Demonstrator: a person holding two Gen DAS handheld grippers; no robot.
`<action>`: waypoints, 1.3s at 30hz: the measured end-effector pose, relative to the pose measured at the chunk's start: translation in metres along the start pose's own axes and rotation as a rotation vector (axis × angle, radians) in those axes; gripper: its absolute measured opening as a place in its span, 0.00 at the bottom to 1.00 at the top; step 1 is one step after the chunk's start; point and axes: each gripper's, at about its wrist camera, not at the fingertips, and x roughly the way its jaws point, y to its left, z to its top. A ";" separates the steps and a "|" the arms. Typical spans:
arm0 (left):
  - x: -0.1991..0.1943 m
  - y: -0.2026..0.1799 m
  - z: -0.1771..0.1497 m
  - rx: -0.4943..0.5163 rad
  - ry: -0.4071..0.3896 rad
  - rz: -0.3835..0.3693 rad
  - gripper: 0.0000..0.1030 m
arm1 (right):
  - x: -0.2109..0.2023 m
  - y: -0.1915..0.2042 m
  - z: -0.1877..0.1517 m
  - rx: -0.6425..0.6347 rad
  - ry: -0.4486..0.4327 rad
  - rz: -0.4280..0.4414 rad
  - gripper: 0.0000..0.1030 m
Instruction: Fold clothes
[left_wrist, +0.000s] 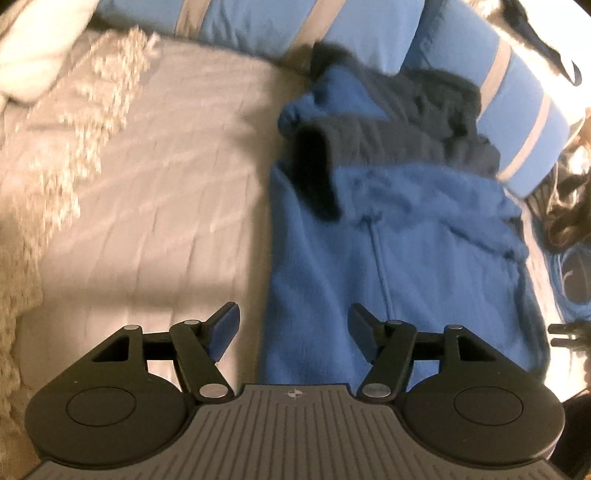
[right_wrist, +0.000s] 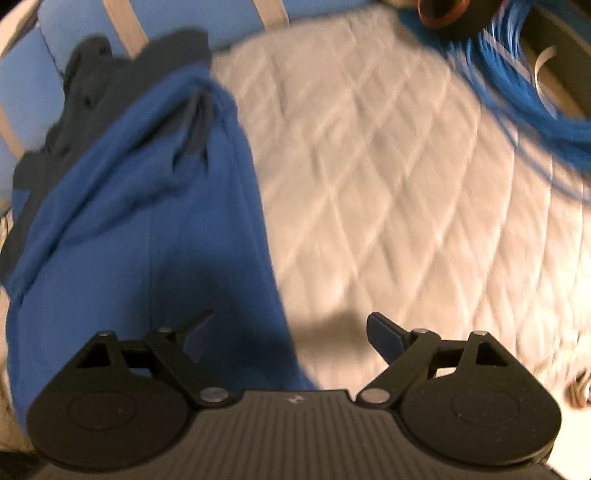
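A blue fleece top (left_wrist: 399, 251) with dark navy collar and sleeve trim (left_wrist: 388, 140) lies on a pale quilted bedspread (left_wrist: 155, 192). My left gripper (left_wrist: 291, 325) is open and empty, held above the garment's near left edge. In the right wrist view the same blue top (right_wrist: 147, 221) lies at the left, folded lengthwise, on the quilted bedspread (right_wrist: 388, 166). My right gripper (right_wrist: 288, 332) is open and empty above the garment's near right edge. Both views are blurred by motion.
Blue pillows with grey stripes (left_wrist: 258, 22) lie along the far edge of the bed. A cream fringed throw (left_wrist: 74, 122) lies at the left. A bundle of blue cables (right_wrist: 517, 81) lies at the far right of the bed.
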 end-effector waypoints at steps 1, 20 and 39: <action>0.003 -0.002 -0.005 0.012 0.037 -0.008 0.62 | 0.000 0.000 -0.006 -0.004 0.025 0.006 0.84; -0.032 -0.007 0.019 0.151 0.027 -0.321 0.06 | -0.047 0.034 0.004 -0.167 -0.100 0.362 0.03; 0.069 0.032 0.111 -0.538 -0.426 -0.258 0.06 | 0.048 0.042 0.120 0.295 -0.454 0.399 0.03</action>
